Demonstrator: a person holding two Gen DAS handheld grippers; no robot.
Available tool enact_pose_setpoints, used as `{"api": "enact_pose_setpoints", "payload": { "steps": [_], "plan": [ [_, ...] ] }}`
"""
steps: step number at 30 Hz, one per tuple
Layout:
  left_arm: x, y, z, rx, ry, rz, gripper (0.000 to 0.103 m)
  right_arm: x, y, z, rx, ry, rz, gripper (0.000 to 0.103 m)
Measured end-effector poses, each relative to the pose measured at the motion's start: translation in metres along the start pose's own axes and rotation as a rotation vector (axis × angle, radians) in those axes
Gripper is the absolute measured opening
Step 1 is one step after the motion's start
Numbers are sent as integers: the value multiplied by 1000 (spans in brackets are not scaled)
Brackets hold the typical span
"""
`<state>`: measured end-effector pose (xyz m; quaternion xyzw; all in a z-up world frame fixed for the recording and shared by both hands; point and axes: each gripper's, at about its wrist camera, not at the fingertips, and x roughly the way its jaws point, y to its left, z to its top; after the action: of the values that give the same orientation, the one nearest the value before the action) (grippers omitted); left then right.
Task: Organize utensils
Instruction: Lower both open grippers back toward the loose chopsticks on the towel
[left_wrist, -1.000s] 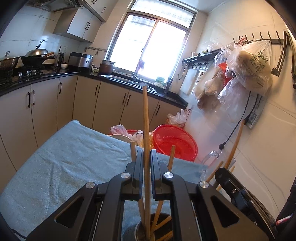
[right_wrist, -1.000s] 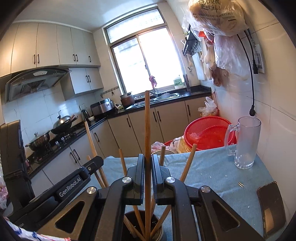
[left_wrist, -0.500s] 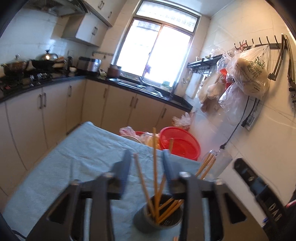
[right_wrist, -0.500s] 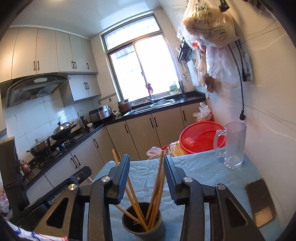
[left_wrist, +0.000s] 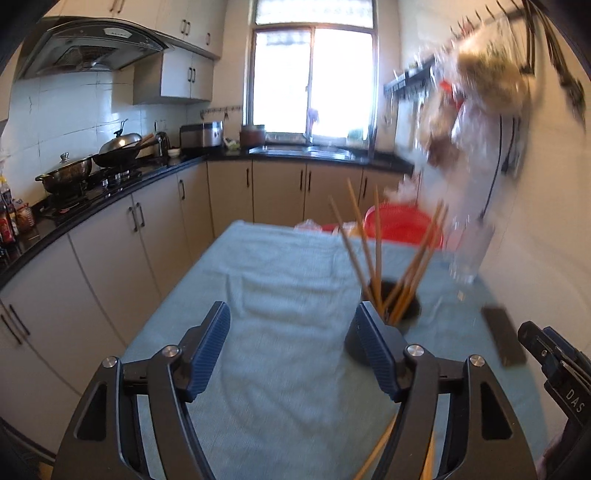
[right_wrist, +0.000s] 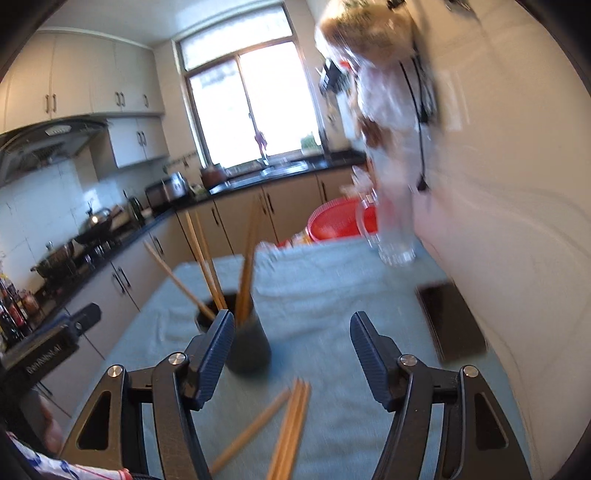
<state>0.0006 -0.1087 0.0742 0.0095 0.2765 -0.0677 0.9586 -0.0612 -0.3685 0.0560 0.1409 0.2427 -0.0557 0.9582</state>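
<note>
Several chopsticks (right_wrist: 207, 269) stand in holder (right_wrist: 247, 345); approx. four more loose chopsticks (right_wrist: 288, 424) lie on table (right_wrist: 332, 295). My left tool (left_wrist: 291, 354) & right tool (right_wrist: 291, 354) both gape wide, empty.

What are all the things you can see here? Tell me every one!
chopsticks in holder: several, tan wood, standing tilted in the dark cup
loose chopsticks: a few, tan wood, lying on the cloth near the right gripper
holder: one, dark grey, on the cloth
cloth: one, light blue, covering the table
glass mug: one, clear, far end of the table by the wall
phone: one, black, flat on the cloth by the wall
basket: one, red, beyond the table's far edge
hanging bags: several, clear plastic, on the right wall
wok and pot: two, metal, on the stove
left gripper: open, black with blue pads
right gripper: open, black with blue pads
</note>
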Motion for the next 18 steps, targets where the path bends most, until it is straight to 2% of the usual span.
{"api": "enact_pose_setpoints", "payload": {
  "steps": [3, 12, 16, 18],
  "plan": [
    [-5, -3, -16, 19, 30, 6, 69, -2, -10, -20, 22, 53, -17, 70],
    [-5, -8, -49, 79, 119, -1, 70, -11, -25, -61, 60, 139, -22, 69],
    [5, -6, -61, 106, 163, -13, 70, -5, -26, -74, 43, 191, 6, 69],
    [17, -7, -68, 125, 211, -33, 70, 3, -26, -80, 19, 234, 23, 69]
  ]
}}
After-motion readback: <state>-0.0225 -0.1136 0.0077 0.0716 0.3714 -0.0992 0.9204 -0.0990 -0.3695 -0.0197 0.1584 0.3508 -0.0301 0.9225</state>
